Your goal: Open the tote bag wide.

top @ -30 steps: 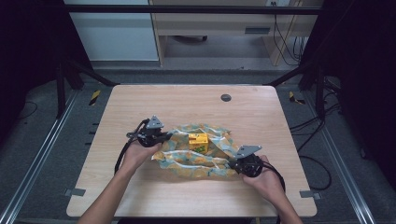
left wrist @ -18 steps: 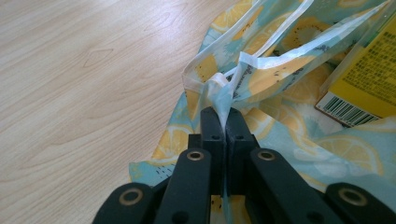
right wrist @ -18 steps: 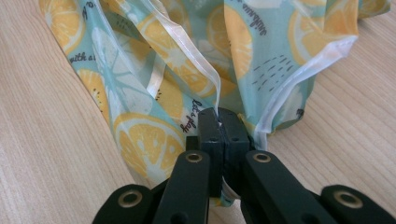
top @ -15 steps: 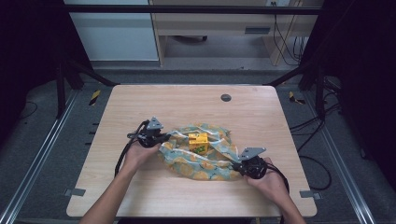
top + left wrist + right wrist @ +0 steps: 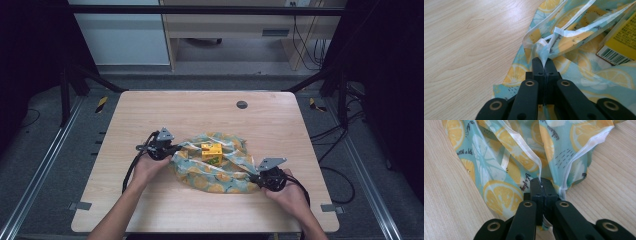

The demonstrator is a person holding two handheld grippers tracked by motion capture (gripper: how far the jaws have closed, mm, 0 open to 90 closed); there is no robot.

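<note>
right gripper (image 5: 261, 180) and left gripper (image 5: 172, 148) each pinch a corner of the lemon-print teal cloth (image 5: 227, 172) mid-table, small yellow box (image 5: 212, 152) on it uncovered, so wrapping looks barely begun.

Cloth (image 5: 499, 170) print – "with a lot", "let's play" (script lettering); box (image 5: 621, 40) barcode – unreadable.

A light wooden bench (image 5: 150, 115) with rounded corners carries the things. Near its far edge sits a small dark round fitting (image 5: 242, 104) (set into the top, it seems). A lemon-print cloth (image 5: 220, 177) lies crumpled directly on the wood, toward the near side, with a small yellow box (image 5: 212, 152) on it.
</note>
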